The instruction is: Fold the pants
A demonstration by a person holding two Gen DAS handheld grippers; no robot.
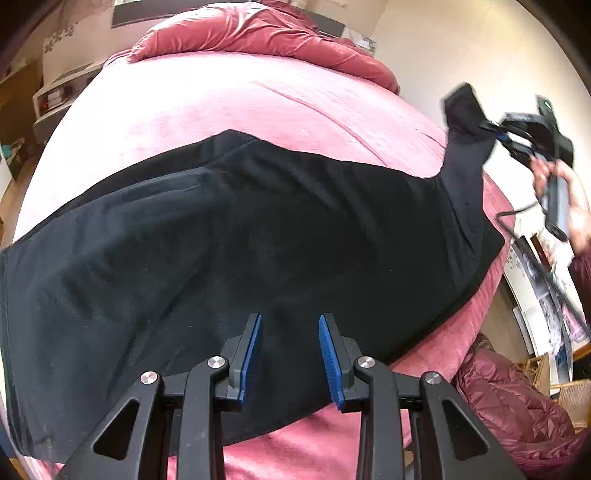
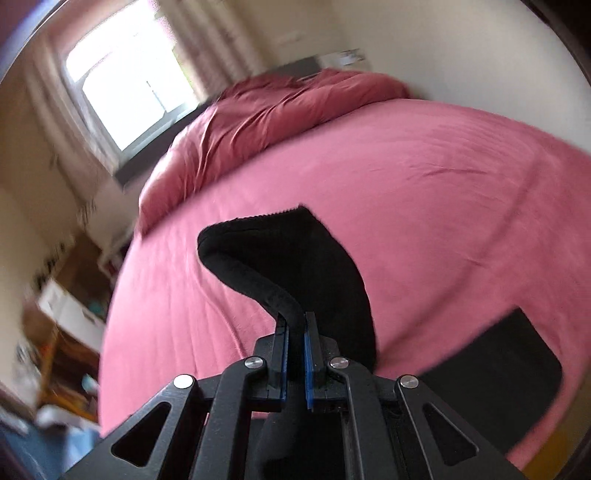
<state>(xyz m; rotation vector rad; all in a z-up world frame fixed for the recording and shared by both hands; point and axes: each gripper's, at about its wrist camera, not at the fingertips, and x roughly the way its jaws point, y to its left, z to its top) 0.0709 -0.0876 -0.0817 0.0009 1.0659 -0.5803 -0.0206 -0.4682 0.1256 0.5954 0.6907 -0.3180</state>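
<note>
Pink bed sheet (image 1: 229, 107) spreads wide and bare beyond the black pants (image 1: 236, 236), with a rumpled red duvet (image 1: 258, 33) heaped at the far end. Your left gripper (image 1: 290, 354) hovers part-open over the pants near the bed's front edge, nothing between its pads. Your right gripper (image 2: 295, 354) is clamped on the raised pant end (image 2: 295, 258), clear above the mattress.

Matt black cloth pants (image 1: 258, 229)

Right gripper (image 2: 295, 325) fingers (image 2: 309, 354) clamped on black pants (image 2: 295, 254) hem above pink bed (image 2: 424, 177).
</note>
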